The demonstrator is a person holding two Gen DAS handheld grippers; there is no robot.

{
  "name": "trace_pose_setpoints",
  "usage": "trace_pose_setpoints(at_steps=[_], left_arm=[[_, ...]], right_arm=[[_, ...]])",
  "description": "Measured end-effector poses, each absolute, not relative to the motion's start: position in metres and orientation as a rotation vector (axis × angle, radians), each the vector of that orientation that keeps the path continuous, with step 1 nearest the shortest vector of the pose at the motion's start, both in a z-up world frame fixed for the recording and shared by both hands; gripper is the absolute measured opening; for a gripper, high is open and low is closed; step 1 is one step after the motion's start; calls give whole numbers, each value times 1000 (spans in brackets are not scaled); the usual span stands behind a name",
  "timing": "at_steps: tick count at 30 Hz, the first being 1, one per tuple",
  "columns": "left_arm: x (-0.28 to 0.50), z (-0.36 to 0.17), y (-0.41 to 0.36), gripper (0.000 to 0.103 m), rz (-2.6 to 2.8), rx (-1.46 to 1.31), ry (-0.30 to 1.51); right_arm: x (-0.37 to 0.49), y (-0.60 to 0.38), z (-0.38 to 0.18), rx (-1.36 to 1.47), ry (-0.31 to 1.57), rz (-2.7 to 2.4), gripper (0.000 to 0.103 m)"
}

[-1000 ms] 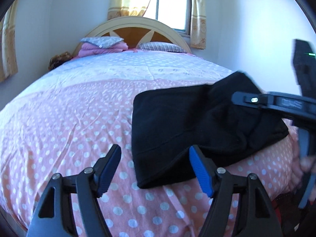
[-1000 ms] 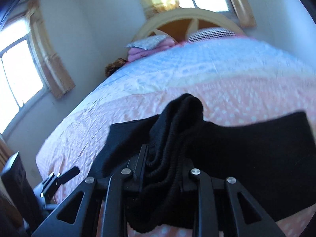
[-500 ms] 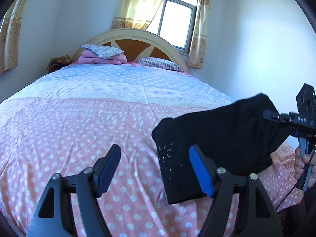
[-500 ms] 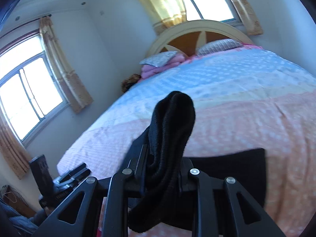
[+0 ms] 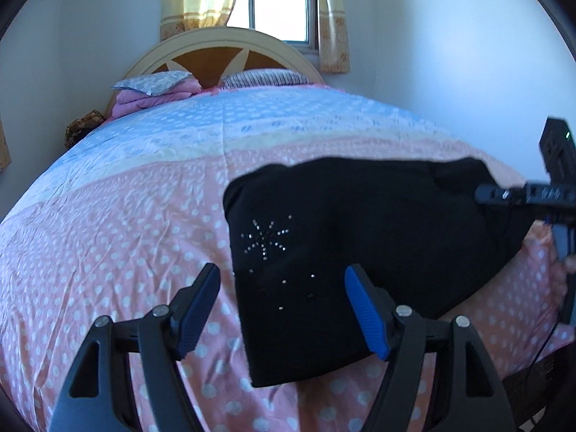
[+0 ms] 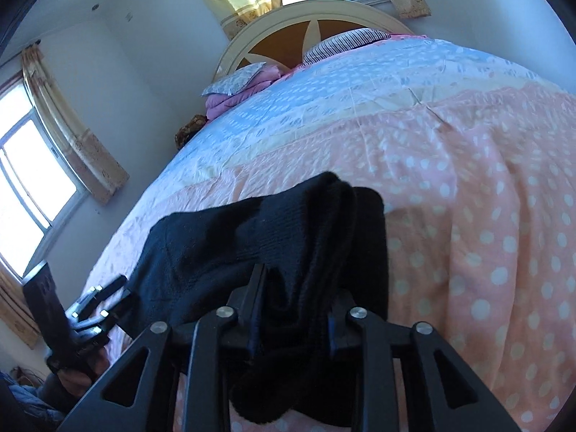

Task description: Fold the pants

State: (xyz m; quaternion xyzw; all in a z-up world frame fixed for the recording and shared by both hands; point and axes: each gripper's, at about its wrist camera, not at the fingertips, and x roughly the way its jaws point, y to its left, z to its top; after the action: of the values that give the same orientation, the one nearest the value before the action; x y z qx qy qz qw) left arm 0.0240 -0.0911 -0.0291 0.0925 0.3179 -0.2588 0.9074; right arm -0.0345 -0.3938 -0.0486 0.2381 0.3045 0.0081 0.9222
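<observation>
Right gripper (image 6: pixel 293 318), jaws just easing apart, grasps the black pants (image 5: pixel 360 252) at lower centre; left gripper (image 5: pixel 282 309) released.

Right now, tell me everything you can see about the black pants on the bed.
The black pants look like soft knit fabric, folded into a thick slab lying on the pink polka-dot bedspread. Small shiny studs form a starburst near one end. The right gripper has bunched fabric between its fingers, its jaws having just been opening. The left gripper hangs open over the near end, apparently not touching.
</observation>
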Motion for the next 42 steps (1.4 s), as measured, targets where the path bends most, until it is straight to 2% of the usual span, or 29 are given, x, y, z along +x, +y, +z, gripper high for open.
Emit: trace_pose_setpoints(at_steps=[3,6,12,15,17,19,23,30,34,38,39,40,42], left_arm=[[24,-34,-91,74,-525,204,670],[23,-34,-89,75,-526,198,665],[21,-40,-97,75,-501,218,671],[16,-38,-96,76,-500,252,662],[13,-38,-93,86,-479,276,653],[12,-38,-88,91,-467,271,658],[15,-43,-77,91,-482,213,699],[14,-43,-68,92,-509,149,725],[5,-24,-47,91,-480,138,632],[21,-28,-52,92,-461,148,644],[28,-33,-53,92,-471,123,661],[35,-38,-55,92,-497,86,693],[44,-52,-60,92,-581,-14,800]], right_arm=[[-57,-414,-40,527,586,-134,36],[-92,-405,-18,446,519,-294,36],[-94,-341,-2,416,491,-71,36],[-69,-312,-7,365,531,10,36],[-57,-303,-11,331,559,25,36],[-49,-302,-19,330,607,20,36],[-62,-320,-40,388,696,-23,36],[-92,-349,-60,609,667,45,36],[-86,-311,-15,329,598,-42,36],[-35,-267,20,211,593,137,36],[-15,-253,24,158,599,144,39],[3,-241,26,108,608,155,49],[44,-218,21,34,653,199,56]])
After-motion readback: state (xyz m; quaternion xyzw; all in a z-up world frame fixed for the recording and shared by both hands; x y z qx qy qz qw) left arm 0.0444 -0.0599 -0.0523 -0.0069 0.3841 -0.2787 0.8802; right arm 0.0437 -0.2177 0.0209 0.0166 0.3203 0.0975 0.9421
